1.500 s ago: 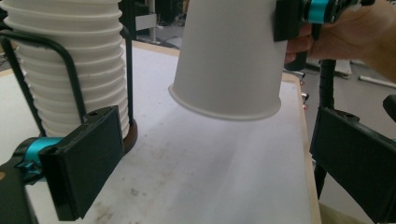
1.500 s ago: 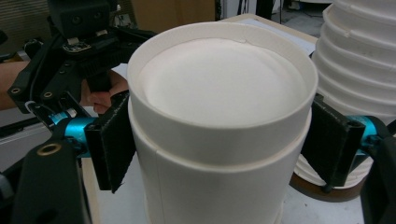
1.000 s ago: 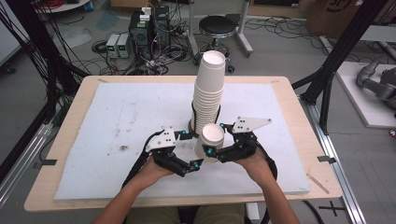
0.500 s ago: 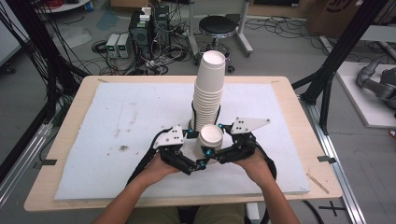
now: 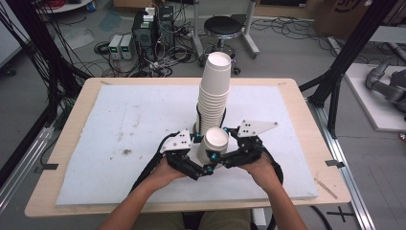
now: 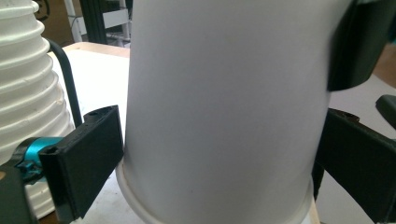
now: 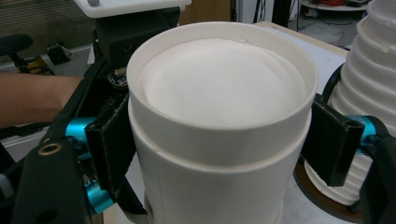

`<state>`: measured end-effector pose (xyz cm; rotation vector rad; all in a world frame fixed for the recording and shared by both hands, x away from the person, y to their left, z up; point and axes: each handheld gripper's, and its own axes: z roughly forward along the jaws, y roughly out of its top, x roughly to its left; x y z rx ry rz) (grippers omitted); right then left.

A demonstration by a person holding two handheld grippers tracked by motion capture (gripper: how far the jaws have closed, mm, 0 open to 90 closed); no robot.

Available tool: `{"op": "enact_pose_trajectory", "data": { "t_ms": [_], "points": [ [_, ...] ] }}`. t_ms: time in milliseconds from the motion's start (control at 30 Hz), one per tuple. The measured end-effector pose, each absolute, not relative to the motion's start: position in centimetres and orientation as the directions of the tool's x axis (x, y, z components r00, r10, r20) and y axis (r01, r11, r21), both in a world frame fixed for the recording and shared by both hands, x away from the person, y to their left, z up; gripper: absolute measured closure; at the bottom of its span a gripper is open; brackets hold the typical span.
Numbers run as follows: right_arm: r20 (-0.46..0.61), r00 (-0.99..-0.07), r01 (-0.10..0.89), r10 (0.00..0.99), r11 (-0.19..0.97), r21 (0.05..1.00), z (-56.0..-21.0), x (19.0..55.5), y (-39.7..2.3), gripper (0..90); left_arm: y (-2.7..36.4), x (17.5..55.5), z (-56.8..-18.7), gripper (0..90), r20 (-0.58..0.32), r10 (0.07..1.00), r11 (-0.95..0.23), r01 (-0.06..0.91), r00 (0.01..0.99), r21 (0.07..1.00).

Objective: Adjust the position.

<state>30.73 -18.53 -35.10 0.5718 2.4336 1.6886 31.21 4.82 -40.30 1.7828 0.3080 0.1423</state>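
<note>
Both the left gripper and right gripper clench an upside-down cup on the surface, just before the stack. It looks like two nested cups; uneven squeezing could crumple them or topple the stack.

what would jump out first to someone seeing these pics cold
The tall stack of upside-down white paper cups rising from the middle of the white mat catches the eye first. Just in front of it, near the table's front edge, the left tool and right tool both clamp a smaller inverted paper cup pair, one cup nested over another in the right gripper view.
</note>
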Motion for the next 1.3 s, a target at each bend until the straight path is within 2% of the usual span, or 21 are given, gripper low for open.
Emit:
{"op": "enact_pose_trajectory", "data": {
  "t_ms": [67,167,733,800,867,1100,1300],
  "points": [
    [0.117,-0.921,0.24,0.372,0.302,0.923,-35.1,30.7,-18.5,21.1,4.8,31.2,-40.3,3.2,-0.071,0.287,-0.205,0.134,0.955,0.97],
    [0.119,-0.92,0.242,0.374,0.303,0.922,-35.2,30.8,-18.6,21.2,4.8,31.2,-40.3,8.6,-0.065,0.274,-0.208,0.125,0.96,0.97],
    [0.139,-0.915,0.263,0.378,0.3,0.917,-35.6,30.9,-18.6,21.0,5.1,31.2,-40.1,17.0,-0.023,0.284,-0.263,0.101,0.959,0.96],
    [0.143,-0.914,0.264,0.379,0.291,0.92,-35.6,30.9,-18.6,20.3,5.1,31.1,-40.1,17.0,-0.03,0.282,-0.254,0.104,0.959,0.962],
    [0.155,-0.916,0.271,0.37,0.287,0.919,-35.5,30.9,-18.6,13.9,5.2,31.2,-40.1,16.9,-0.034,0.285,-0.256,0.11,0.958,0.96],
    [0.142,-0.918,0.254,0.37,0.275,0.928,-34.9,30.8,-19.5,13.6,6.0,31.3,-39.9,16.8,-0.042,0.292,-0.267,0.124,0.956,0.956],
    [0.123,-0.93,0.232,0.347,0.291,0.928,-34.2,30.6,-20.4,13.7,7.0,31.5,-39.2,16.9,-0.039,0.305,-0.324,0.142,0.952,0.935]
  ]
}}
